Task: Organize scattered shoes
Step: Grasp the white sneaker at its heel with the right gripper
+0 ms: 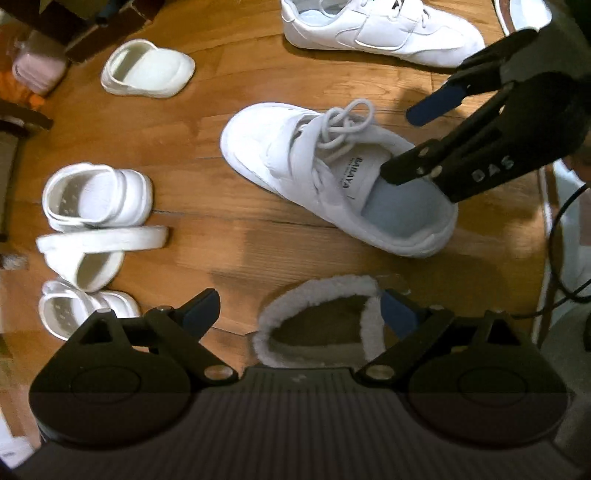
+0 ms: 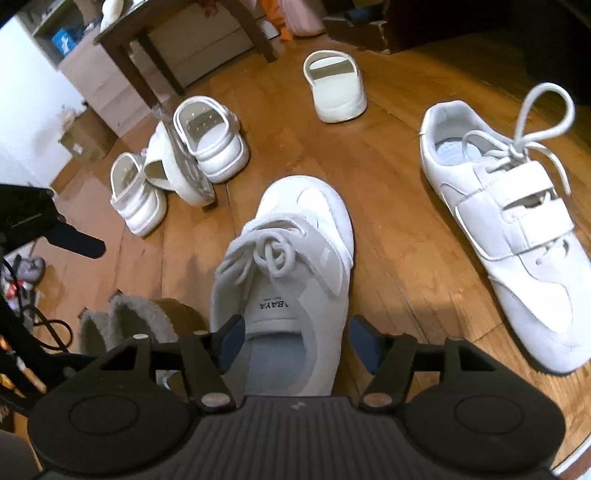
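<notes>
The right gripper [image 2: 297, 341] is standing wide, one blue-padded finger inside the heel opening of the near white lace-up sneaker with a strap [image 2: 291, 280] and the other outside its right wall; the pads are not visibly pressing the wall. The left gripper [image 1: 299, 314] is also spreading wide, hovering over a brown fleece-lined slipper [image 1: 321, 325] without gripping it.

Two white sneakers are lying on the floor: the near one, and its mate [image 2: 513, 229] to the right, well apart. Three white perforated clogs and sandals [image 2: 210, 140] are clustering at far left (one is tipped on its side), and one cream open slide [image 2: 336, 86] is sitting alone farther back.

Everything is resting on a glossy wooden plank floor [image 2: 388, 177]. A dark wooden table [image 2: 177, 33] is standing at far left, with pale drawers behind it.
</notes>
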The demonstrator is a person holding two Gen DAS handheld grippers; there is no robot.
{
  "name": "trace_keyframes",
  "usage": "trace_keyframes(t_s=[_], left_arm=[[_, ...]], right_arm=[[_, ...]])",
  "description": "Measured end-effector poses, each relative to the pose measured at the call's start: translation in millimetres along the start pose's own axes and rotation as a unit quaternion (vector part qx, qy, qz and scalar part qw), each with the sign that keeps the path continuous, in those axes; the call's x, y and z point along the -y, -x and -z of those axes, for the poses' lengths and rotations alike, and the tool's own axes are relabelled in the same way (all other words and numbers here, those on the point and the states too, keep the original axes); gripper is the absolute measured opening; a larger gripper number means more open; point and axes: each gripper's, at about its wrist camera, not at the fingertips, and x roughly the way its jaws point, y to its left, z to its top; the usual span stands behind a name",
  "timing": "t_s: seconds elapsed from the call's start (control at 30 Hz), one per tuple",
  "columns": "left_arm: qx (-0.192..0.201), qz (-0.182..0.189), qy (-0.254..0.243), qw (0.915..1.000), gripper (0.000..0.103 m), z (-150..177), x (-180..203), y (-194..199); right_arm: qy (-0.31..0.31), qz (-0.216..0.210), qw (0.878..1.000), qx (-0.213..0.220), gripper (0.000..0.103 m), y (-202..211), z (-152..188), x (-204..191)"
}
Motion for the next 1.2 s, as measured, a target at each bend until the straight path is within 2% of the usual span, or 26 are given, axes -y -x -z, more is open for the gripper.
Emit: trace_keyframes(t_s=[0.1, 0.17, 0.23, 0.37, 0.43, 0.47, 0.53, 0.63, 0.7, 0.8, 0.9, 1.03, 1.1, 1.13, 1.2], left_arm=[[0.002, -0.007, -0.002, 1.0000, 0.095, -2.2, 0.6, 3.0], [0.003, -0.015, -0.005, 0.9999, 0.095, -2.2, 1.1, 3.8], [-0.002, -0.030, -0.004, 0.9995, 0.095, 0.3, 1.0, 1.7], [-0.010, -0.035, 0.004, 0.9993, 0.095, 3.4, -1.7, 0.4], [-0.012, -0.028, 0.019, 0.9994, 0.095, 5.0, -6.0, 2.2], [-0.012, -0.026, 0.021, 0.9994, 0.095, 5.2, -6.8, 2.5], [-0.014, -0.029, 0.026, 0.9991, 0.095, 6.7, -9.7, 2.9], [-0.022, -0.037, 0.036, 0.9984, 0.095, 8.2, -14.1, 0.9], [-0.026, -0.035, 0.047, 0.9979, 0.095, 8.7, -18.1, -0.6], [-0.022, -0.022, 0.061, 0.9976, 0.095, 7.9, -21.0, 0.1], [0.003, 0.002, 0.087, 0.9962, 0.095, 3.2, -23.5, 4.7], [0.006, -0.008, 0.094, 0.9955, 0.095, -2.9, -23.2, 3.3], [0.012, -0.017, 0.089, 0.9958, 0.095, -5.3, -22.2, 4.3], [0.016, -0.022, 0.086, 0.9959, 0.095, -6.2, -22.3, 5.5], [0.019, -0.026, 0.085, 0.9959, 0.095, -7.1, -24.4, 6.6]], right_arm=[[0.031, 0.008, 0.999, -0.004, 0.064, -9.9, -5.9, -9.4], [0.042, 0.018, 0.999, -0.004, 0.069, -17.3, -9.7, -13.9], [0.050, 0.024, 0.998, -0.010, 0.069, -24.5, -11.9, -15.9], [0.048, 0.025, 0.998, -0.016, 0.068, -38.4, -13.3, -11.6], [0.022, 0.010, 1.000, -0.013, 0.063, -45.4, -14.8, -3.1], [0.006, 0.002, 1.000, -0.012, 0.057, -46.7, -16.0, 0.6], [-0.032, -0.014, 0.999, -0.011, 0.056, -49.4, -19.1, 10.0], [-0.051, -0.012, 0.999, 0.001, 0.050, -46.8, -18.0, 14.0], [-0.060, -0.003, 0.998, 0.009, 0.041, -41.9, -16.4, 13.0], [-0.116, -0.010, 0.993, 0.015, 0.037, -32.6, -15.0, 23.3], [-0.198, -0.033, 0.980, 0.018, 0.037, -26.6, -10.4, 43.1], [-0.309, -0.084, 0.947, 0.012, 0.037, -23.1, -0.2, 70.4], [-0.395, -0.132, 0.909, 0.004, 0.037, -20.1, 13.4, 91.1], [-0.416, -0.140, 0.899, 0.004, 0.037, -18.6, 17.3, 95.1], [-0.436, -0.143, 0.889, 0.002, 0.037, -13.6, 22.4, 97.1]])
